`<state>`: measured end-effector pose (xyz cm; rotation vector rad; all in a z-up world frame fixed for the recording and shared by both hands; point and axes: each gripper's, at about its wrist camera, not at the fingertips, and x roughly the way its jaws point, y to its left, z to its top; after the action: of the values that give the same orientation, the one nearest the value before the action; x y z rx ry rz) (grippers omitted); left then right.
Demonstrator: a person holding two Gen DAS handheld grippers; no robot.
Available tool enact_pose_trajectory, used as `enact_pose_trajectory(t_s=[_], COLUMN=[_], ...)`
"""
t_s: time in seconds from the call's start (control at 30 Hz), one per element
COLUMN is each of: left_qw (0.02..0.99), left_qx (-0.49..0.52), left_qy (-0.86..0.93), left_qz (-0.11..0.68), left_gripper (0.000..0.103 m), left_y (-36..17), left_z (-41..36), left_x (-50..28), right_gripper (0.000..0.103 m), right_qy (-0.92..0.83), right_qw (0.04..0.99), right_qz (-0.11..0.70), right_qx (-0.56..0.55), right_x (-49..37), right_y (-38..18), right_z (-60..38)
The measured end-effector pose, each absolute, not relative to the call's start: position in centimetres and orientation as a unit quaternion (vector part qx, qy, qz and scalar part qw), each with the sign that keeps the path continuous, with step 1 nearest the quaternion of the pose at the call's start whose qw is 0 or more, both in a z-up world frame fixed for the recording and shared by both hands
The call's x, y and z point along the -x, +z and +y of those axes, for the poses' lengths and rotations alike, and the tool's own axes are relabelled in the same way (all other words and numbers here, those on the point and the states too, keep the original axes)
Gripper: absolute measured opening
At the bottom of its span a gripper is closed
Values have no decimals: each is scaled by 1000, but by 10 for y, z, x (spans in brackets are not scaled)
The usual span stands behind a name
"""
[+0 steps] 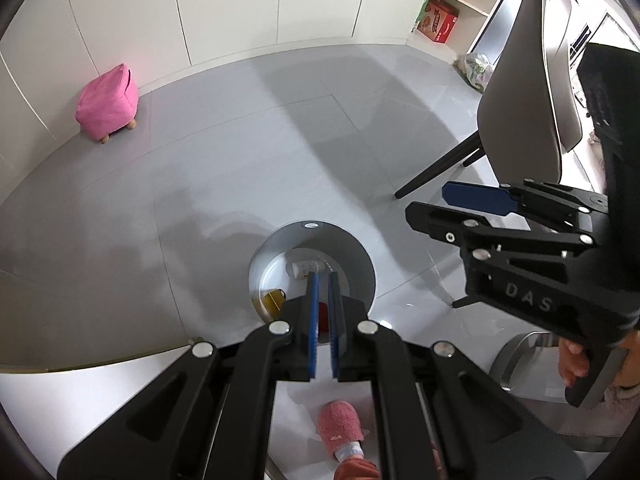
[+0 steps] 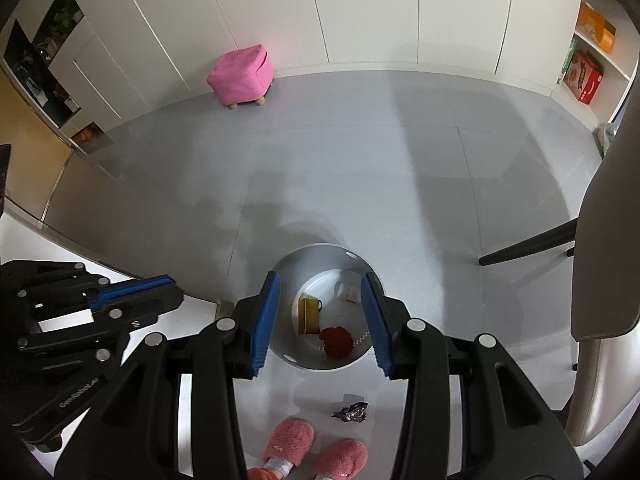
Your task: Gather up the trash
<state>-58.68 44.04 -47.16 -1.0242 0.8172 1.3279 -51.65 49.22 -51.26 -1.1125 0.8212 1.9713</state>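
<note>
From the left wrist, the left gripper (image 1: 323,280) hangs clenched and empty over the round white bin (image 1: 352,248) on the grey floor (image 1: 240,160). Inside the bin lie a yellow box (image 1: 273,300) and a small white carton (image 1: 306,269). The right gripper (image 1: 444,208) hovers to the right, near a grey chair (image 1: 524,92).

From the right wrist, the right gripper (image 2: 322,296) stands released, holding nothing, above the bin (image 2: 308,260), where a red wad (image 2: 337,342) lies beside the yellow box (image 2: 309,315). A crumpled purple wrapper (image 2: 351,412) lies on the floor just outside the bin, near pink slippers (image 2: 316,452).
</note>
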Motion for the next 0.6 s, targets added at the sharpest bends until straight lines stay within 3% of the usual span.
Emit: enact_pose_trajectory(t_s=[0.3, 0.6], left_qw=[591, 606], left_qx=[435, 395], left_qy=[579, 581], left_qz=[355, 373], left_gripper=[7, 7], left_y=[-458, -386], left_z=[438, 437], left_x=[583, 552], right_gripper=[41, 41], right_qy=[765, 758], right_qw=[363, 406], right_qz=[323, 335], right_qx=[422, 385], right_x=[507, 473], right_y=[-497, -411], right_z=[481, 450])
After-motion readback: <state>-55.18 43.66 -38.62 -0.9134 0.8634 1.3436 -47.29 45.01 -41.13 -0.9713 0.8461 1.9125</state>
